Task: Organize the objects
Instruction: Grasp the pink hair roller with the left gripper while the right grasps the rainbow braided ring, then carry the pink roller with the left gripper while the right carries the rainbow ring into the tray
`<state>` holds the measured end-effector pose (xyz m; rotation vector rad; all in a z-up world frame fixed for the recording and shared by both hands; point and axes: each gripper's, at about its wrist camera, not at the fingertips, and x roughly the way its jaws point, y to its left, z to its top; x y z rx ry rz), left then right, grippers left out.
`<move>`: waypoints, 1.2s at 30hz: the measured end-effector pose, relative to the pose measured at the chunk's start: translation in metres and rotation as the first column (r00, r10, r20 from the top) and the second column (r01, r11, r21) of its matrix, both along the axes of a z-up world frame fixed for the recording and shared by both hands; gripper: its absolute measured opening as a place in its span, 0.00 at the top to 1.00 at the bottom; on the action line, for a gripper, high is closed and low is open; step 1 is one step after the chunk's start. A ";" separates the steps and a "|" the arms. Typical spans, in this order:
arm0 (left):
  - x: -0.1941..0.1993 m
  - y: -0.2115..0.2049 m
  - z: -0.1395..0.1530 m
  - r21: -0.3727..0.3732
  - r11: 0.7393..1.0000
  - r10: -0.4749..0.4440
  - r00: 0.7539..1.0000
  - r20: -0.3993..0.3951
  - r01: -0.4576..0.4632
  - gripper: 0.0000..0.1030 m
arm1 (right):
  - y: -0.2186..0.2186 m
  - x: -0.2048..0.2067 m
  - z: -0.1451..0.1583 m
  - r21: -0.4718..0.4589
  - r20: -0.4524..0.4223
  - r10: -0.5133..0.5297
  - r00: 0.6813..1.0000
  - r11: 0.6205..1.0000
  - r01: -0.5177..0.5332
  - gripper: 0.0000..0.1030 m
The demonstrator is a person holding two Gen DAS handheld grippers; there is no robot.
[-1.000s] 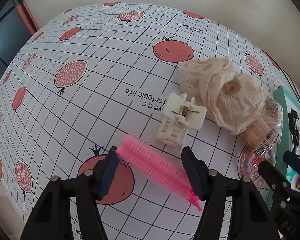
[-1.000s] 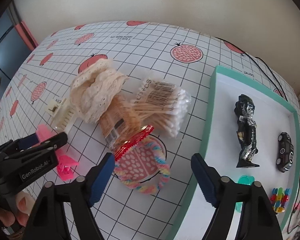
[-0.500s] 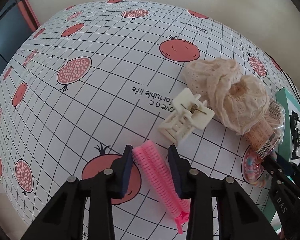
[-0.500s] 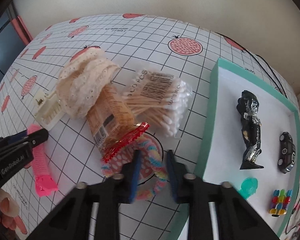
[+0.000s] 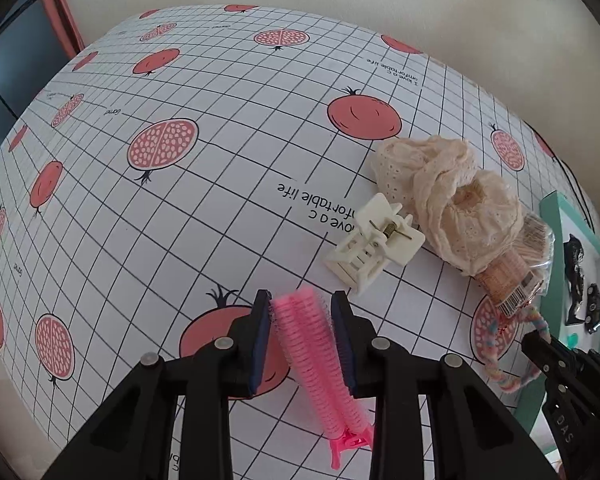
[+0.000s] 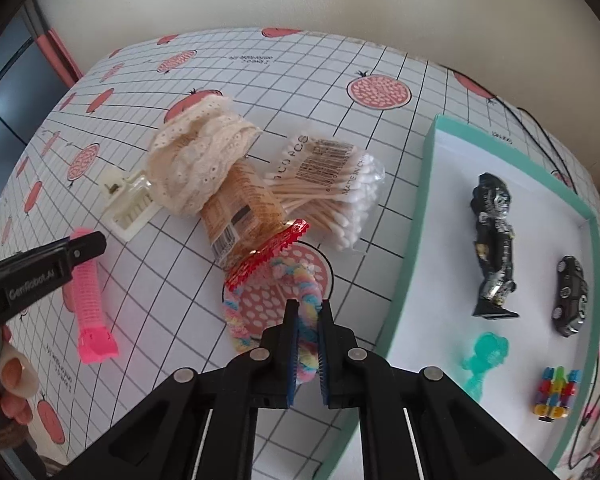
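The pink hair roller clip (image 5: 316, 364) is clamped between the blue pads of the left hand-held gripper (image 5: 302, 344), its bristled barrel lying lengthwise between the fingers and its flat clip end pointing toward 6 o'clock in the left wrist view. It lies on the desk (image 5: 204, 216), which is covered with a grid cloth printed with pomegranates. At 1 o'clock from this hand-held gripper, near but apart, a cream claw clip (image 5: 374, 248) is seen, and just beyond it a cream lace scrunchie (image 5: 448, 196) is bunched against a packet of wooden sticks (image 5: 512, 276).

In the right wrist view, the right hand-held gripper (image 6: 308, 344) is closed on the pastel braided hair tie (image 6: 300, 300), one strand of the loop being pinched between the pads while the rest is spread toward 11 o'clock over a red-edged wrapper (image 6: 268, 252). A bag of cotton swabs (image 6: 332, 192) is found at 12 o'clock. At 3 o'clock a teal-rimmed tray (image 6: 404, 280) is placed (its floor white), in which a dark figurine (image 6: 496, 240), a black toy car (image 6: 572, 296), a translucent green figure (image 6: 488, 356) and a multicoloured block toy (image 6: 556, 392) are held. Fingers (image 6: 12, 372) are seen at the left edge.
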<state>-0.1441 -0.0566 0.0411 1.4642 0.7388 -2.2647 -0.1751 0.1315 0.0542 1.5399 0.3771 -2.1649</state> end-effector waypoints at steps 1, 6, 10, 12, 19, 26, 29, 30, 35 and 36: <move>0.002 -0.001 0.002 0.001 1.000 0.006 1.000 -0.005 -0.006 0.70 | 0.001 0.001 0.003 -0.008 -0.003 0.003 1.000 1.000 -0.003 0.92; 0.005 -0.006 0.009 0.006 0.999 0.031 0.999 -0.030 -0.031 0.73 | 0.009 0.004 0.022 -0.042 -0.033 0.006 0.999 0.999 -0.008 0.92; 0.010 -0.007 0.015 0.018 0.999 0.045 0.998 -0.048 -0.044 0.73 | 0.015 0.007 0.033 -0.062 -0.047 0.003 0.999 0.998 -0.006 0.92; 0.012 -0.008 0.018 0.026 0.998 0.058 0.997 -0.056 -0.057 0.73 | 0.017 0.007 0.036 -0.070 -0.052 0.000 0.999 0.998 -0.004 0.92; 0.017 -0.003 0.040 0.038 0.996 0.082 0.990 -0.115 -0.078 0.73 | 0.033 0.001 0.046 -0.092 -0.073 -0.029 0.997 0.995 0.022 0.92; 0.007 0.030 0.074 0.017 0.999 0.031 0.979 -0.200 -0.029 0.73 | 0.059 -0.008 0.052 -0.113 -0.085 -0.084 0.993 0.991 0.074 0.92; -0.002 0.053 0.087 0.017 1.000 -0.013 0.973 -0.232 0.017 0.73 | 0.074 -0.012 0.054 -0.126 -0.086 -0.115 0.990 0.987 0.104 0.92; -0.006 0.061 0.091 0.022 0.999 -0.020 0.971 -0.239 0.026 0.73 | 0.079 -0.014 0.054 -0.132 -0.084 -0.125 0.989 0.985 0.114 0.92; -0.025 0.109 0.106 0.023 0.992 -0.117 0.956 -0.269 0.128 0.73 | 0.111 -0.021 0.055 -0.150 -0.080 -0.188 0.979 0.973 0.175 0.92; -0.029 0.119 0.108 0.025 0.988 -0.138 0.952 -0.273 0.151 0.73 | 0.119 -0.023 0.055 -0.156 -0.077 -0.203 0.976 0.969 0.190 0.92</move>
